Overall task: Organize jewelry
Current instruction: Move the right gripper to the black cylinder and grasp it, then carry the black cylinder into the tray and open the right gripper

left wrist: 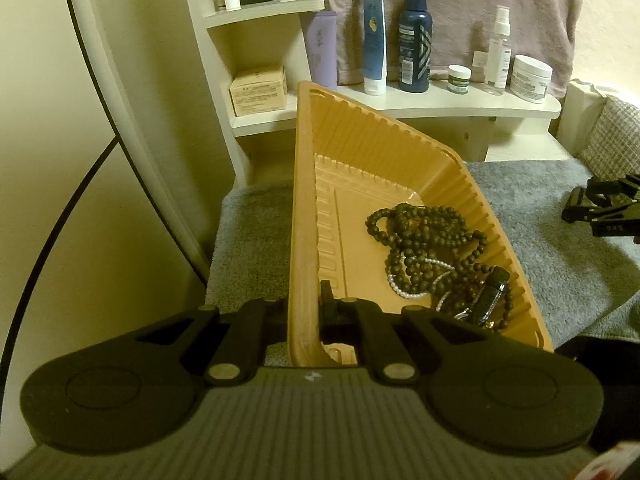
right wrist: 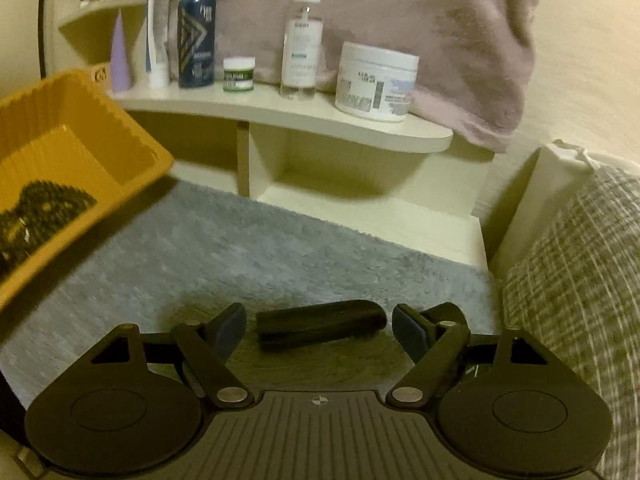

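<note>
At the far left of the left wrist view, a black cable [left wrist: 60, 216] is seen curving down a cream wall. Next to it, the left gripper [left wrist: 304, 308] is pinched on the near rim of an orange ribbed plastic tray [left wrist: 356, 152], with one finger outside the wall and one inside; the tray is held tilted above a grey towel [left wrist: 560, 248]. In the lower right part of the tray, dark brown beaded strands [left wrist: 424, 240] are piled in tangled loops, with a thin string of small white pearls [left wrist: 404, 290] threaded among them and a black piece with a glittery edge [left wrist: 494, 294] lying against the side wall. Behind, a cream shelf [left wrist: 472, 106] carries bottles and jars in front of a hanging pink cloth [left wrist: 480, 8].

In the right wrist view, the tray [right wrist: 132, 136] is seen at the left edge, with the dark beads [right wrist: 44, 204] blurred inside. Further right, the right gripper [right wrist: 320, 330] is spread wide just above the towel [right wrist: 280, 248], and a dark cylindrical object [right wrist: 320, 322] lies on the towel between the fingers, untouched by either. At the far right, a checked fabric [right wrist: 580, 280] is visible.
</note>
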{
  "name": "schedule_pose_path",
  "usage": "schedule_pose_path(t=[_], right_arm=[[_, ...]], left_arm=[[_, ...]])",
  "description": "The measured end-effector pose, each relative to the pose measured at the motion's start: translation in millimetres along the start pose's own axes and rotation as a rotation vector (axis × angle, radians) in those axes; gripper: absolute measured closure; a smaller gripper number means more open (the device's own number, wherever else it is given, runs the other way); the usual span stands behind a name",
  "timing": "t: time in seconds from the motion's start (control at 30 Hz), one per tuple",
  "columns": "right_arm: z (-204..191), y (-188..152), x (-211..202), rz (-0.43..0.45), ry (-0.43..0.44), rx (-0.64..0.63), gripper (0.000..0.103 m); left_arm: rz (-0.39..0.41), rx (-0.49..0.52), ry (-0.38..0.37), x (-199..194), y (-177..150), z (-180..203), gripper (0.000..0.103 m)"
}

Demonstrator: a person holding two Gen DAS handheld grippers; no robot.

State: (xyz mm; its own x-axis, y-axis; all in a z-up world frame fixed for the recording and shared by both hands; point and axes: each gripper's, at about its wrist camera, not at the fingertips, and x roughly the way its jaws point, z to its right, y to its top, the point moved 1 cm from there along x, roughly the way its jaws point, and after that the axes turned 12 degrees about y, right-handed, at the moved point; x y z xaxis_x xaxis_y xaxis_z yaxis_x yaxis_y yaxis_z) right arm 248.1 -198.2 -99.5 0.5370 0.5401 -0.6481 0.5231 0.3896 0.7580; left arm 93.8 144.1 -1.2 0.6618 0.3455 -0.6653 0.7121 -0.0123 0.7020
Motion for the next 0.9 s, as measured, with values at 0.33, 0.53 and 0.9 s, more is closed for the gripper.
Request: schedule_pose_path(t=[0.33,0.53,0.9], right_arm=[[10,-1,10,-0.025,0.059,-0.012,0.022],[-1,-2,-4,0.016,0.037,0.0,0.026],[-71,27,-47,0.15,0.147,-0.018,0.026]], left_arm=[[-0.007,-0.001,0.004,1,0,1,0.097],[-0.008,-0.002,0.004,2,0,0,0.098],[-0.003,-0.002,0.003,2,-1,1,0.097]])
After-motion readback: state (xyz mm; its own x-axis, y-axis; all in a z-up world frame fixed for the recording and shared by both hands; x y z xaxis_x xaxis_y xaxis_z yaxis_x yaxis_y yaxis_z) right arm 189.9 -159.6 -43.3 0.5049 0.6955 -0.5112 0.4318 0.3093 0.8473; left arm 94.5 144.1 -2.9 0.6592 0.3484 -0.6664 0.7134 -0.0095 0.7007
